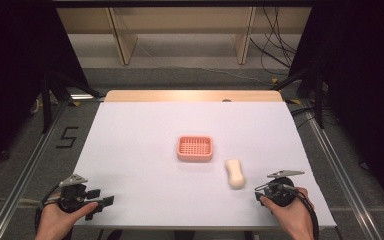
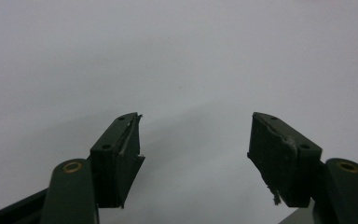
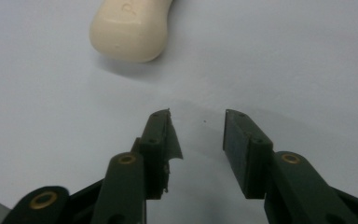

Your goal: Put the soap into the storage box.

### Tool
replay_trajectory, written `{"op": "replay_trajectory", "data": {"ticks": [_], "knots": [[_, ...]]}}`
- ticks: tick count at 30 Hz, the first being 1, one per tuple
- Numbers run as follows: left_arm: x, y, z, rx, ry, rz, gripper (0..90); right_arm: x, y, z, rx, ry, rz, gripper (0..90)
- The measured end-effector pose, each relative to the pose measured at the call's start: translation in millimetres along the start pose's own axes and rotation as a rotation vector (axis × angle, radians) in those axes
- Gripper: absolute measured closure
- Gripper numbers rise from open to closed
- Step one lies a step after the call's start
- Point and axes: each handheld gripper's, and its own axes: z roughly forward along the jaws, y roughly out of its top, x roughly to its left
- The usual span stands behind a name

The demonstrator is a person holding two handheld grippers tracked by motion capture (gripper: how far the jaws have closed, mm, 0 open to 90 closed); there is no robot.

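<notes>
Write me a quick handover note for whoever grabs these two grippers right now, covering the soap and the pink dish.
Left gripper: open, empty, resting near the table's front left corner, nothing but white tabletop ahead of it.
Right gripper: open, empty, at the front right, pointing toward the soap bar, not touching it.
Soap bar: lying flat on the table, just right of and nearer than the pink soap dish, apart from it.
Pink soap dish: mid-table, empty.
Done: nothing yet; the soap is untouched.
Left, as it looks: grip the soap with the right gripper and probably set it in the dish.
</notes>
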Motion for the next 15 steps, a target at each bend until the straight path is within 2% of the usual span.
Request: {"op": "replay_trajectory", "data": {"ticks": [1,2,3,4,6,7,8,10,11,12,13,14,15], "knots": [[-0.4,-0.2,0.5,0.006,0.012,0.02,32.6,-0.4,0.3,-0.2,-0.009,-0.002,-0.018,62.7],[-0.4,-0.2,0.5,0.006,0.012,0.02,32.0,-0.4,0.3,-0.2,-0.009,-0.002,-0.018,62.7],[-1.4,0.2,0.3,0.031,0.028,0.049,31.8,1.4,2.2,-2.7,-0.022,0.01,-0.006,62.4],[-2.0,0.2,1.8,0.02,0.037,0.036,31.7,2.6,3.8,-4.2,-0.005,0.005,0.009,62.4],[-2.0,-0.1,1.8,0.018,0.041,0.038,31.7,2.9,4.8,-4.4,0.002,-0.005,-0.004,63.0],[-0.1,-0.1,0.8,0.044,0.035,0.058,31.7,3.4,6.4,-5.5,0.009,0.0,-0.007,63.9],[-0.5,-1.1,1.9,0.041,0.04,0.048,31.8,6.3,9.4,-5.6,0.031,0.005,0.034,64.2],[-1.0,-1.2,2.2,0.046,0.045,0.046,31.9,5.4,10.5,-5.4,0.042,0.008,0.016,64.2],[-2.7,-0.9,2.1,0.048,0.043,0.054,31.9,7.0,14.0,-5.9,0.063,0.021,0.037,64.7],[-2.7,-0.9,2.1,0.048,0.043,0.054,31.9,7.0,14.0,-5.9,0.063,0.021,0.037,64.7],[-3.7,-0.3,2.7,0.046,0.042,0.06,31.9,6.1,16.9,-6.1,0.103,0.012,0.067,64.8],[-4.4,0.5,2.4,0.059,0.037,0.062,31.8,6.9,18.9,-6.2,0.107,0.01,0.108,64.8],[-4.3,0.6,3.3,0.056,0.034,0.065,31.8,6.5,21.5,-6.1,0.113,0.013,0.112,64.8]]}}
